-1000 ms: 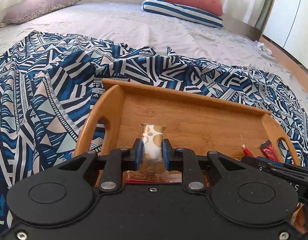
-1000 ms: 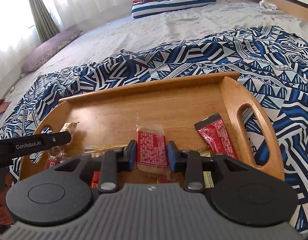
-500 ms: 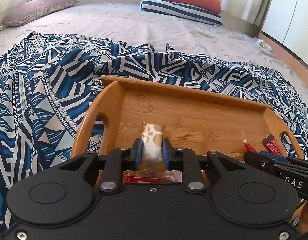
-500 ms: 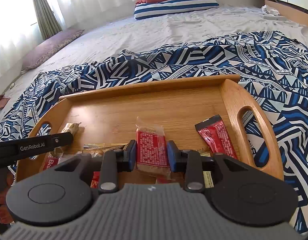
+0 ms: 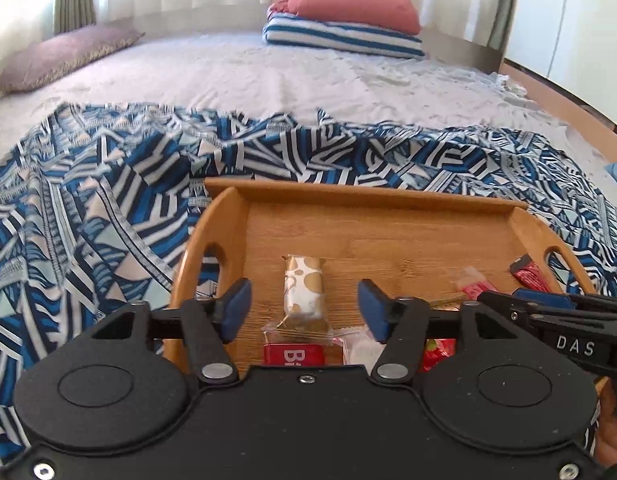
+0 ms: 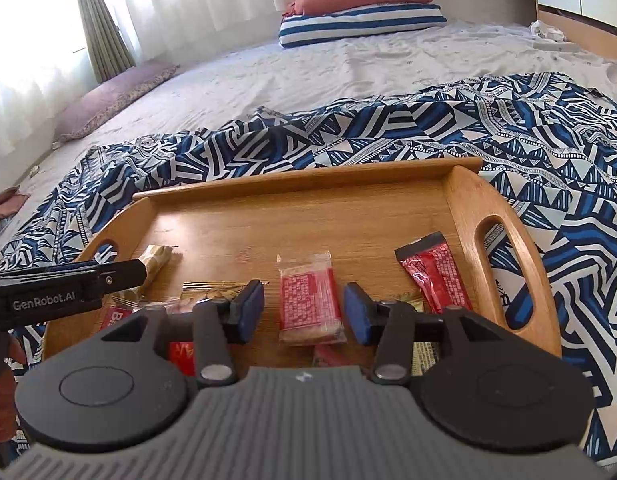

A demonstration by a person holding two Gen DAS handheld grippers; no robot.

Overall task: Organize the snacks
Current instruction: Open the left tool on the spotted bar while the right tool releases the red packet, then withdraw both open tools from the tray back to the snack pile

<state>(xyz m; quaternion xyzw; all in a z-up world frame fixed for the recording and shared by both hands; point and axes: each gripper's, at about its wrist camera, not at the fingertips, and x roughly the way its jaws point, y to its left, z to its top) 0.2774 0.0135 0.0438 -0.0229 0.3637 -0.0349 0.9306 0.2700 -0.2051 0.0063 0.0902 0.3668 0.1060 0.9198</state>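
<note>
Lying flat on the wooden tray (image 5: 388,200), a gold-spotted white snack bar (image 5: 303,290) is sitting between the spread, non-touching pads of the left gripper (image 5: 304,310). The right gripper (image 6: 304,312) is likewise standing wide apart around a red-printed clear packet (image 6: 309,300); a red foil sachet (image 6: 434,276) is resting near the tray's right handle. The tray is sitting on a blue patterned blanket (image 6: 428,136).

The wooden tray (image 6: 460,200) sits on the patterned blanket (image 6: 548,152); stacked pillows (image 6: 360,8) lie at twelve o'clock.
</note>
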